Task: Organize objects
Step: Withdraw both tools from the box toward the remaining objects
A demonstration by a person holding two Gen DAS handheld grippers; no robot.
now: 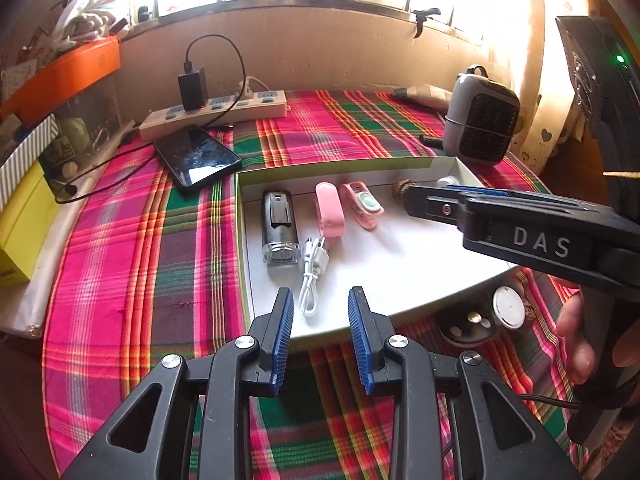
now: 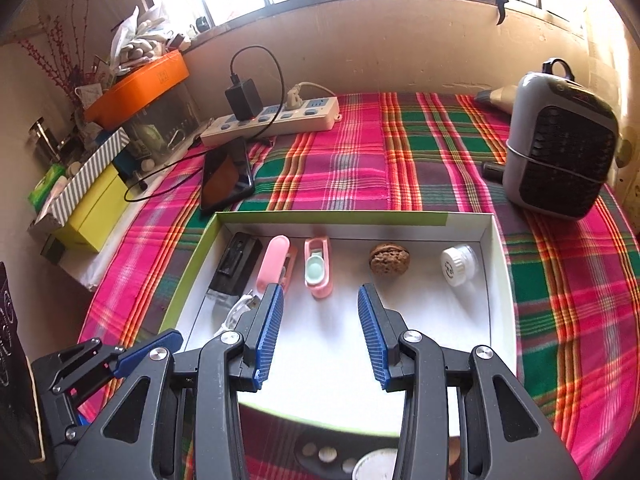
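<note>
In the shallow white cardboard box on the plaid-covered table, going left to right, lie a black-and-clear flashlight partly hidden behind the right claw, a coiled white cable, a glossy pink clip, a second pink clip with a pale green pad, a wrinkled brown walnut and a small white ribbed cap — the flashlight and clips lie lengthwise, pointing away from the cameras. The left claw hovers spread and empty over the box's near edge; the right claw is also spread, empty, above the box floor. Below the box edge, round metal pieces — cut off, hard to identify.
</note>
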